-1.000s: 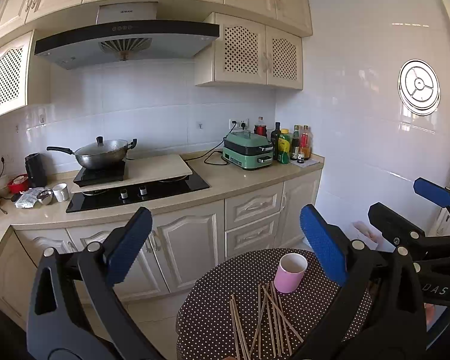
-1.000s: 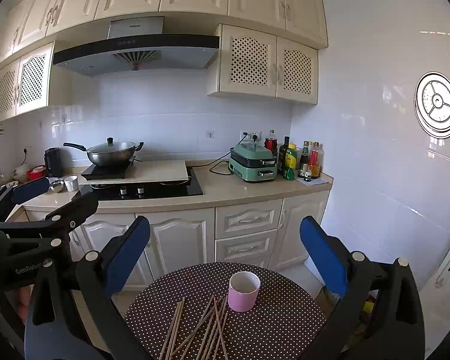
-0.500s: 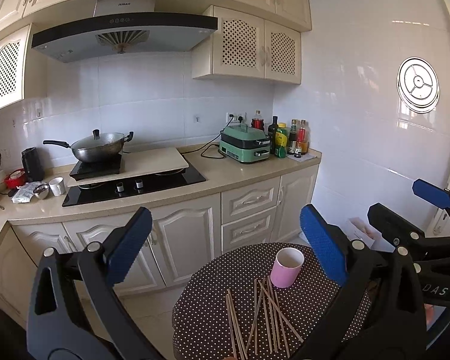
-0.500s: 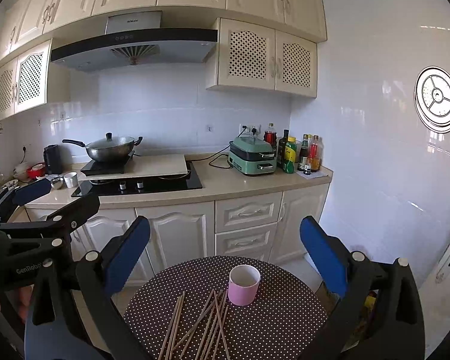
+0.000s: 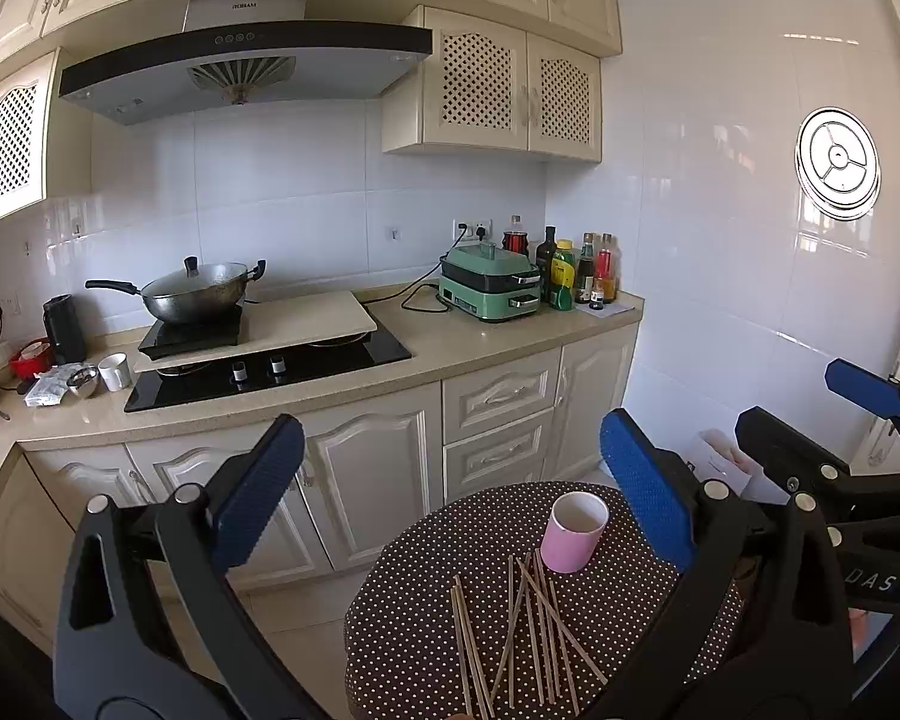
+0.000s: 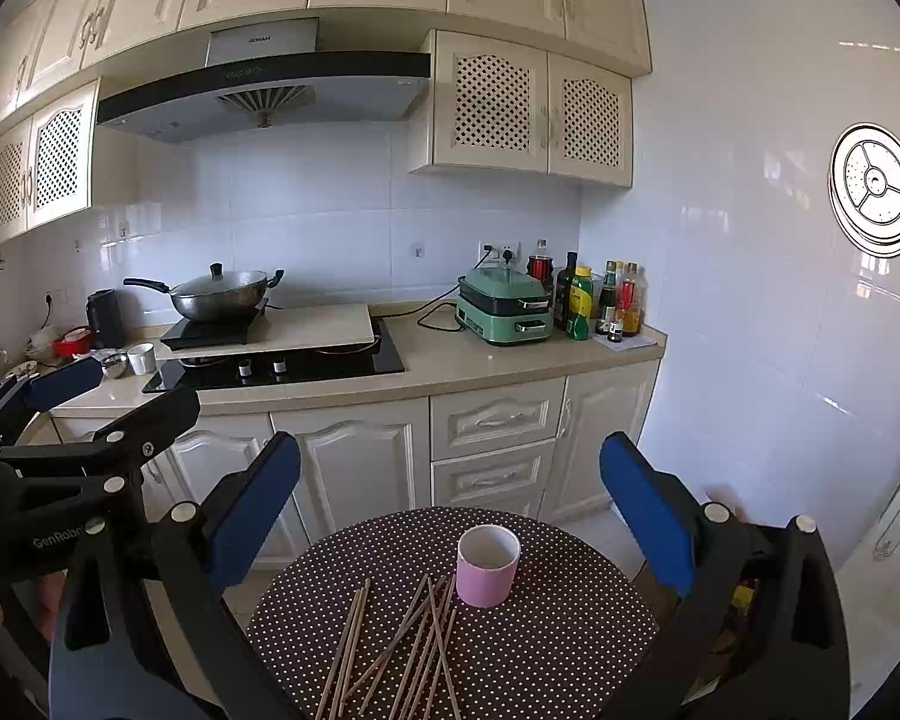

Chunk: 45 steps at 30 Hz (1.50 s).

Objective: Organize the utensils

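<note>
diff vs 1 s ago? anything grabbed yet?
Nothing grabbed. Both cameras drifted a little: in the left wrist view the round table and pink cup slid slightly left. Left gripper and right gripper stay open and empty above the table. Chopsticks lie scattered beside the cup as before.
</note>
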Each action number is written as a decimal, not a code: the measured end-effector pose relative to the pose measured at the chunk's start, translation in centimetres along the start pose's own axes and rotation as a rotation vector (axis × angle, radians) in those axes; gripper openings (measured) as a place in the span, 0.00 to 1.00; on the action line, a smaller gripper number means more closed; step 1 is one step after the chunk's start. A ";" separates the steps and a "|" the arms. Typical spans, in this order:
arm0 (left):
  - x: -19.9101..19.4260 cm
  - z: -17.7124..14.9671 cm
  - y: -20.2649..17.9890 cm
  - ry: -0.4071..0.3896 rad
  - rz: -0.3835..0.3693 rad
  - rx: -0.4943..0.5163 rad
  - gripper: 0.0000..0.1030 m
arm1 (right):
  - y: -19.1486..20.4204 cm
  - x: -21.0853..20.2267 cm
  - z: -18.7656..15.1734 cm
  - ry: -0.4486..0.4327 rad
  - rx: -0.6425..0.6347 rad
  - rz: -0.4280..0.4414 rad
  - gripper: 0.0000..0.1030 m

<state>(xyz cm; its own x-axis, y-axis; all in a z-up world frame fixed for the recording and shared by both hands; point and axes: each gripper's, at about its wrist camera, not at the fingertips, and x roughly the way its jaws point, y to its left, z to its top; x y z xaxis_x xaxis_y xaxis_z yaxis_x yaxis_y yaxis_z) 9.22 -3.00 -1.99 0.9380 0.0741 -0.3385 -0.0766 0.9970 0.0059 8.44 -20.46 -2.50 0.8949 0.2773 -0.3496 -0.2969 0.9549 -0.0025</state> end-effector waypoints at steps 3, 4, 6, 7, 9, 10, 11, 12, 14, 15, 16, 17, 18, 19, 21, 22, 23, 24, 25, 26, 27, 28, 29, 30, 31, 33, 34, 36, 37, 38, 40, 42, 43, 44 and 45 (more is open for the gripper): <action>0.1 0.0 -0.2 0.000 0.002 0.001 0.94 | -0.3 0.2 0.2 0.002 0.003 0.002 0.93; 0.1 0.0 -0.2 0.000 0.003 0.002 0.94 | -0.3 0.2 0.2 0.002 0.003 0.002 0.93; 0.1 0.0 -0.2 0.000 0.003 0.001 0.94 | -0.5 0.2 0.2 0.003 0.003 0.003 0.93; 0.2 0.0 -0.3 0.001 0.003 0.001 0.94 | -0.5 0.2 0.2 0.004 0.003 0.003 0.93; 0.2 -0.1 -0.2 0.003 0.003 0.001 0.94 | -0.6 0.3 0.2 0.007 0.003 0.003 0.93; 0.3 -0.1 -0.3 0.004 0.004 0.001 0.94 | -0.7 0.4 0.1 0.009 0.004 0.005 0.93; 0.3 -0.2 -0.4 0.005 0.005 0.000 0.94 | -0.8 0.5 0.1 0.011 0.004 0.006 0.93; 0.4 -0.2 -0.4 0.007 0.007 0.000 0.94 | -0.9 0.6 0.2 0.013 0.004 0.006 0.93; 0.6 -0.3 -0.5 0.013 0.009 0.000 0.94 | -0.9 0.8 0.0 0.017 0.003 0.006 0.93; 0.7 -0.4 -0.5 0.017 0.009 -0.001 0.94 | -1.0 0.9 0.0 0.020 0.002 0.006 0.93; 0.8 -0.4 -0.6 0.023 0.010 -0.003 0.94 | -1.0 1.0 -0.1 0.024 0.001 0.006 0.93; 0.9 -0.5 -0.6 0.027 0.011 -0.004 0.94 | -1.0 1.1 -0.1 0.025 0.001 0.007 0.93; 1.0 -0.6 -0.6 0.032 0.011 -0.004 0.94 | -1.1 1.3 -0.2 0.029 0.000 0.008 0.93; 1.1 -0.7 -0.6 0.037 0.012 -0.005 0.94 | -1.1 1.4 -0.3 0.034 0.000 0.009 0.93; 1.3 -0.9 -0.7 0.045 0.014 -0.005 0.94 | -1.2 1.7 -0.5 0.044 0.001 0.013 0.93; 1.5 -1.0 -0.7 0.050 0.017 -0.004 0.94 | -1.3 1.9 -0.6 0.053 0.000 0.016 0.93; 1.6 -1.0 -0.8 0.055 0.019 -0.003 0.94 | -1.3 2.0 -0.6 0.056 -0.001 0.019 0.93; 1.8 -1.1 -0.8 0.059 0.021 -0.002 0.94 | -1.3 2.3 -0.7 0.066 -0.001 0.023 0.93; 2.0 -1.2 -0.9 0.064 0.022 -0.001 0.94 | -1.4 2.5 -0.7 0.074 -0.001 0.025 0.93; 2.2 -1.3 -0.9 0.071 0.023 0.000 0.94 | -1.4 2.8 -0.9 0.079 -0.002 0.026 0.93; 2.5 -1.4 -1.0 0.077 0.025 0.001 0.94 | -1.5 2.9 -0.9 0.084 -0.004 0.028 0.93; 2.7 -1.5 -1.0 0.082 0.026 0.002 0.94 | -1.5 3.1 -1.0 0.087 -0.007 0.028 0.93; 3.0 -1.5 -1.1 0.088 0.026 0.002 0.94 | -1.6 3.3 -1.1 0.090 -0.009 0.028 0.93; 3.3 -1.5 -1.1 0.094 0.026 0.002 0.94 | -1.6 3.4 -1.2 0.094 -0.010 0.028 0.93; 3.6 -1.6 -1.1 0.100 0.026 0.003 0.94 | -1.6 3.7 -1.3 0.099 -0.012 0.030 0.93; 4.1 -1.8 -1.2 0.111 0.026 0.005 0.94 | -1.8 4.3 -1.5 0.114 -0.015 0.035 0.93; 4.5 -1.8 -1.3 0.117 0.026 0.006 0.94 | -1.8 4.7 -1.6 0.123 -0.016 0.037 0.93; 5.5 -2.0 -1.3 0.140 0.029 0.009 0.94 | -1.9 5.6 -1.8 0.150 -0.021 0.051 0.93; 6.0 -2.3 -1.3 0.156 0.034 0.014 0.94 | -1.9 5.9 -2.0 0.163 -0.026 0.052 0.93; 6.3 -2.4 -1.4 0.168 0.036 0.018 0.94 | -1.9 6.3 -2.2 0.170 -0.032 0.050 0.93; 7.2 -2.7 -1.5 0.187 0.039 0.026 0.94 | -1.9 7.0 -2.6 0.180 -0.043 0.046 0.93; 8.1 -3.1 -1.6 0.209 0.042 0.034 0.94 | -2.0 7.9 -3.0 0.202 -0.046 0.054 0.93; 8.8 -3.5 -1.6 0.226 0.038 0.037 0.94 | -2.1 8.6 -3.3 0.225 -0.040 0.068 0.93; 9.3 -3.7 -1.5 0.241 0.033 0.037 0.94 | -2.2 9.1 -3.6 0.247 -0.033 0.083 0.93; 10.1 -4.2 -1.4 0.269 0.022 0.038 0.94 | -2.4 10.0 -4.2 0.278 -0.022 0.102 0.93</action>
<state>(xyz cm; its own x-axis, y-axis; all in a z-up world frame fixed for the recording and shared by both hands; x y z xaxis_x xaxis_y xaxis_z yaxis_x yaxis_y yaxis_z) 17.36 -3.73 -9.39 0.8126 0.0930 -0.5753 -0.0790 0.9957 0.0494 16.69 -20.39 -9.87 0.7354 0.3288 -0.5924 -0.3900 0.9204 0.0268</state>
